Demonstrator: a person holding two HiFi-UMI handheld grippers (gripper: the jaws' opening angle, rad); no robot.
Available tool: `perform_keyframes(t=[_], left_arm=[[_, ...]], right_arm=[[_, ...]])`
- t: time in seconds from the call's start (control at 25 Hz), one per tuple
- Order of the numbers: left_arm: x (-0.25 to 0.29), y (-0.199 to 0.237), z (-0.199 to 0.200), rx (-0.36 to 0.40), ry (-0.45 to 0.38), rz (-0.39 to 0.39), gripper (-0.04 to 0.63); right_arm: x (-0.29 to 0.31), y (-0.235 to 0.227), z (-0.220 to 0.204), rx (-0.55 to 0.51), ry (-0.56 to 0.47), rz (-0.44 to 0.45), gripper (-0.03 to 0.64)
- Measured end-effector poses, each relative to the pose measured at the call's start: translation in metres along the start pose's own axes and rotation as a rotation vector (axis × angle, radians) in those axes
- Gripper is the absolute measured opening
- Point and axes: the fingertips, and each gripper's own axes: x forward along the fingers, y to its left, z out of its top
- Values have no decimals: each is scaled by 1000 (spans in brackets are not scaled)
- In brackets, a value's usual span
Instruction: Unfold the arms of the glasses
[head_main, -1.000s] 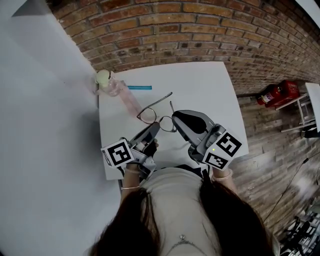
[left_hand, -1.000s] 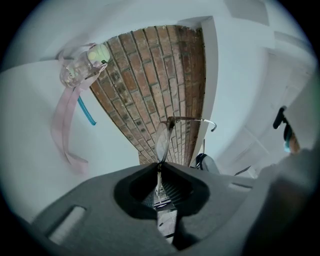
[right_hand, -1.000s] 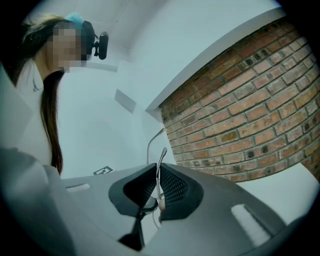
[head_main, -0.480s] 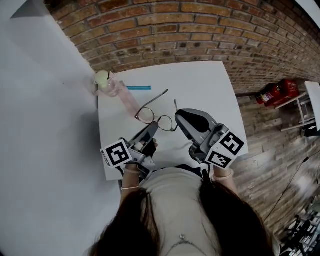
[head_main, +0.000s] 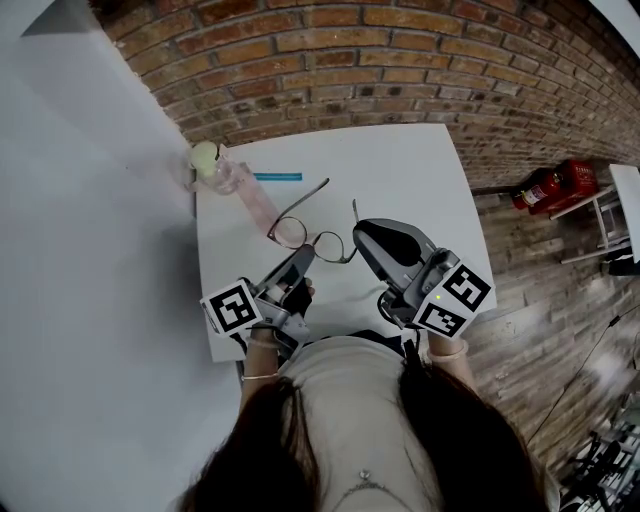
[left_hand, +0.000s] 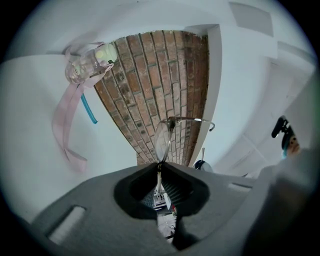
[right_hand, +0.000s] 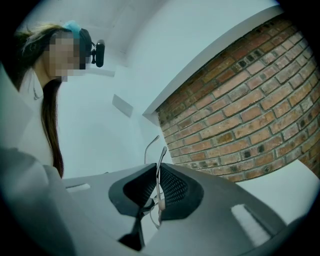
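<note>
Now we hold the glasses (head_main: 312, 232) over the near-left part of the white table (head_main: 410, 170). Bare tabletop lies open behind them and to the right, as far as the edge by the brick wall (head_main: 400, 60). A clear bottle (head_main: 213, 163) with a pink strap stands at the far-left corner, with a blue stick (head_main: 278, 176) lying beside it, near the tip of one glasses arm. Our left gripper (head_main: 303, 256) reaches in from the near edge, jaws pinched on the frame beside a lens. Our right gripper (head_main: 361, 232), angled inward, is clamped on the other arm.
</note>
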Motion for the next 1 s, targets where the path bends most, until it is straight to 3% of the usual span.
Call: perform_keyframes(t=[1.0], left_arm=[[-3,-1,9,-53,-39,-59,21]], right_arm=[[-7,-7,6,25,-30,-15,26]])
